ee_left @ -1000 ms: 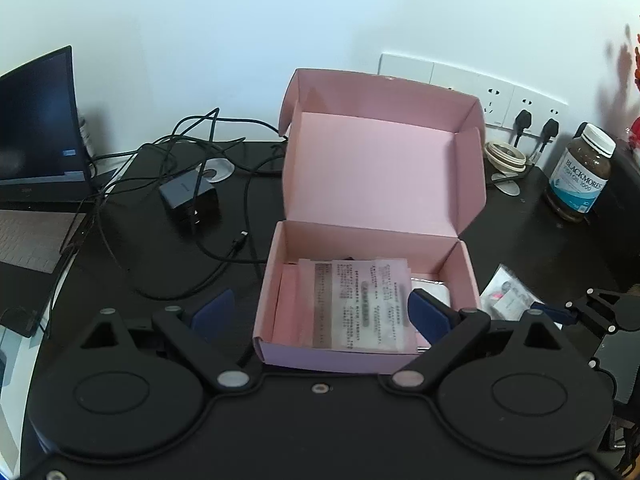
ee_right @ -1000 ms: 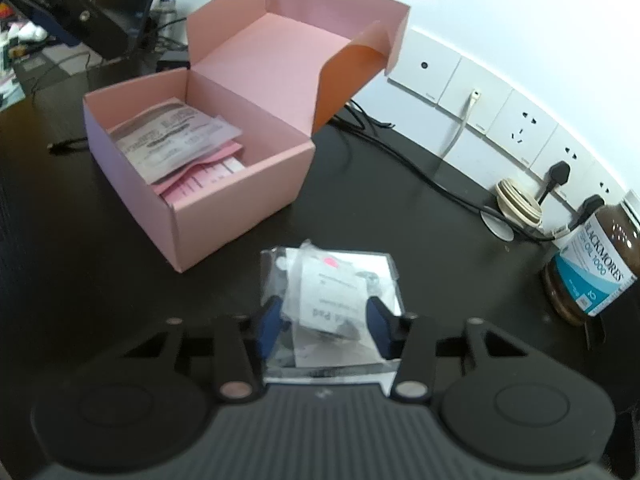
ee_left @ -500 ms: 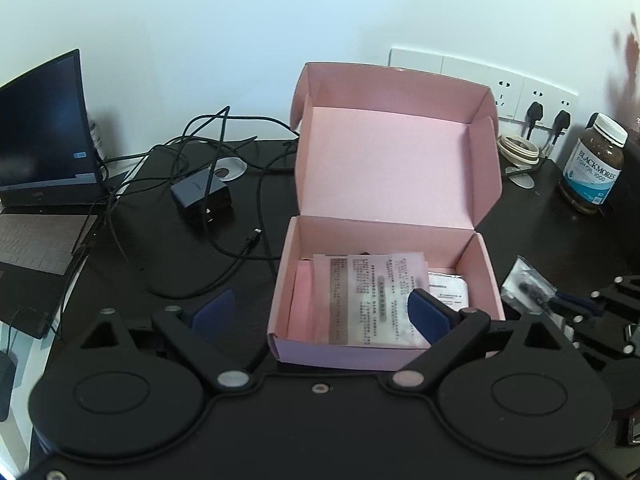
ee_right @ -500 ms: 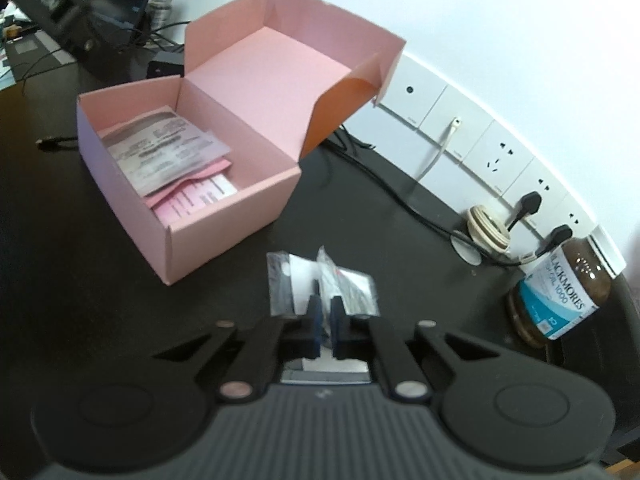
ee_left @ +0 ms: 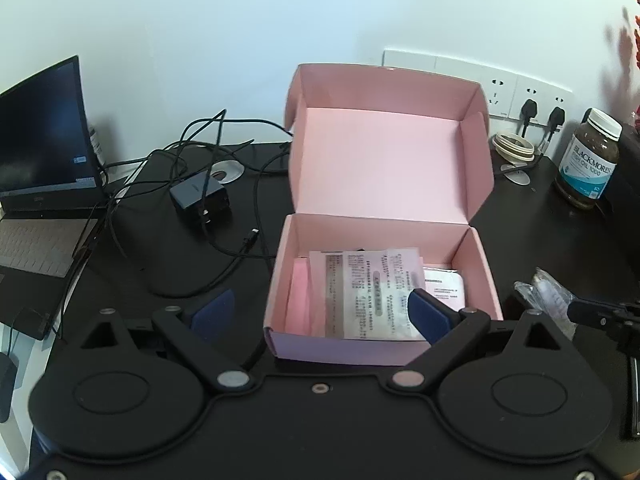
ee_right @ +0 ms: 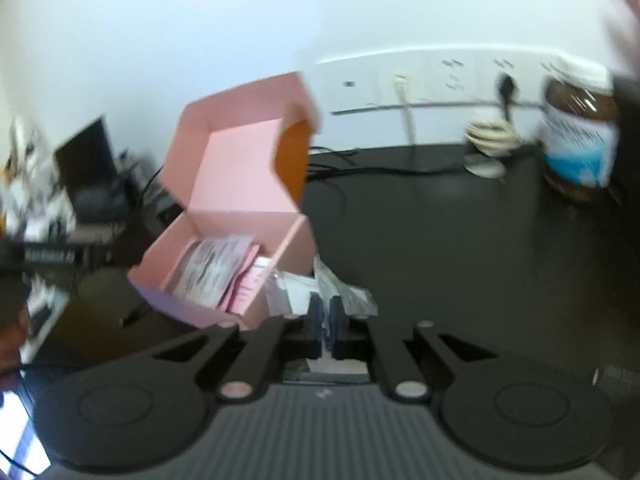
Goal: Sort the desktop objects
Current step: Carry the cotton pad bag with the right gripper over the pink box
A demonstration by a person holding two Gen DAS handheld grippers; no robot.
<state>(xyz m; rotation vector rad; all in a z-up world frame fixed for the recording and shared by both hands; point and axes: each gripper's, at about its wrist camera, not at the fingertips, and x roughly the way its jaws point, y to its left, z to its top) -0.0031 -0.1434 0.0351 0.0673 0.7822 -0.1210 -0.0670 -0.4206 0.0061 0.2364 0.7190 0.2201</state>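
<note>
right gripper pinches the plastic packet just beside the pink box; left gripper spread wide, cables left.

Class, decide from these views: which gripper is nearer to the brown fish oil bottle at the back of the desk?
Right. The right gripper, shut on a clear plastic packet, is on the fish oil bottle's side of the pink box. The left gripper straddles the box's front-left corner, farther away.

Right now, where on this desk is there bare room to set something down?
Bare black desk lies between the open pink cardboard box and the brown fish-oil bottle. Left of the box, tangled black cables and a charger crowd it.
</note>
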